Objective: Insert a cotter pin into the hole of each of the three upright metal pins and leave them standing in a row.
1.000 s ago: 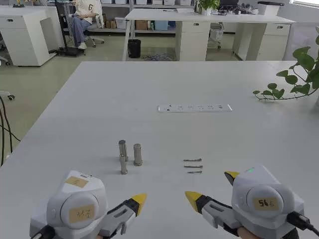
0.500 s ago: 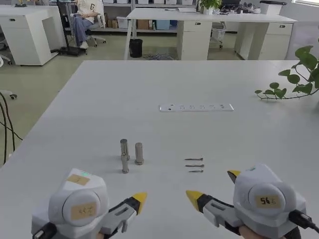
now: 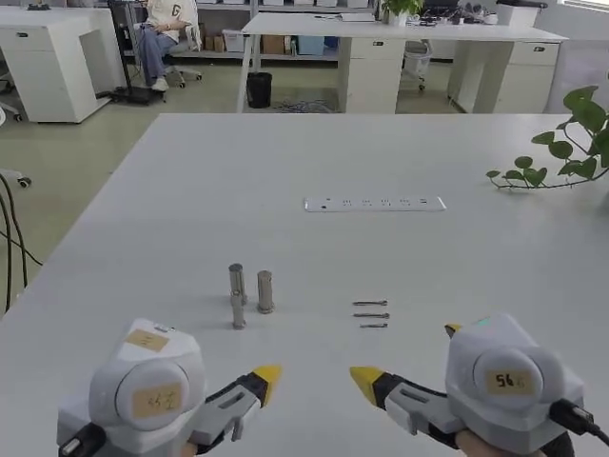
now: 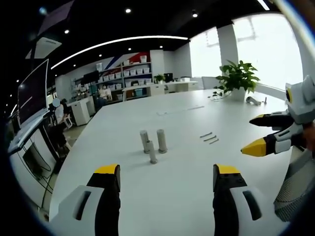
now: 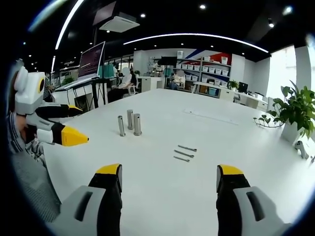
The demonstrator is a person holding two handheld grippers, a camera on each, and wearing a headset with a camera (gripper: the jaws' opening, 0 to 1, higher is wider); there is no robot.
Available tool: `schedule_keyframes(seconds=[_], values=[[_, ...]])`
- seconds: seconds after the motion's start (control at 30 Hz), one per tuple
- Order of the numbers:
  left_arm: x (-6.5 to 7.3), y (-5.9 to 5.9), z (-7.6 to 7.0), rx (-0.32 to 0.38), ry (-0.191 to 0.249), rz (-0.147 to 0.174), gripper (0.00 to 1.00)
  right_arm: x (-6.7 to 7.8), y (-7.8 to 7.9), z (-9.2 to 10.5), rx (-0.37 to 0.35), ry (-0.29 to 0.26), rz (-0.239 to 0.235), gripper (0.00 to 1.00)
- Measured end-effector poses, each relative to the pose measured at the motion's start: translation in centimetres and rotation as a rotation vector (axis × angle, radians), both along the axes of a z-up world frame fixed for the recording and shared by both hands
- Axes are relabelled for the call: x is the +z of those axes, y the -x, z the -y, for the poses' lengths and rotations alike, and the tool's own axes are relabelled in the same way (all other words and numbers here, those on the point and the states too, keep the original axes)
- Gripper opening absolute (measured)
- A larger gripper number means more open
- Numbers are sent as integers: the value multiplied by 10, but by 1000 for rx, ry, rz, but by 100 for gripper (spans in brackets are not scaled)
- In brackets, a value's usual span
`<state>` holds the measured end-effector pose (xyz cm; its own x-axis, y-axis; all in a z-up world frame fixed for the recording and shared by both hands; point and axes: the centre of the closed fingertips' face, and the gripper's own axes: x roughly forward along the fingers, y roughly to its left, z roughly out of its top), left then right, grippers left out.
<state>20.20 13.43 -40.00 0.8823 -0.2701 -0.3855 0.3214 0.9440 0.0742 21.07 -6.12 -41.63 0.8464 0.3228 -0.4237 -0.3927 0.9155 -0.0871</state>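
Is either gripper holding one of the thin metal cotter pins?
No, all three thin metal cotter pins lie on the white tabletop, clear of the open left gripper and right gripper.

The head view looks forward and down over the desk (image 3: 381,152) from above, behind the left tool (image 4: 166,169) and right tool (image 5: 170,170). Both tool views sit low, facing across the desk; all three share the metal pins (image 3: 265,290) and cotter pins (image 3: 370,315).

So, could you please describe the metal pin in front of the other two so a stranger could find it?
On the white workbench, nearer than the power strip, three upright metal pins stand clustered left of three cotter pins. The front pin is the one closest to the person, just ahead of the left rear pin, and looks slimmer than both.
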Motion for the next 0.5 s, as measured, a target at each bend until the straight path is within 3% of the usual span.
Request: schedule_keyframes(seconds=[0.5], values=[[-2,0,1,-2,-2,-16,85,-2,1,0,-4,-21,-12,76]])
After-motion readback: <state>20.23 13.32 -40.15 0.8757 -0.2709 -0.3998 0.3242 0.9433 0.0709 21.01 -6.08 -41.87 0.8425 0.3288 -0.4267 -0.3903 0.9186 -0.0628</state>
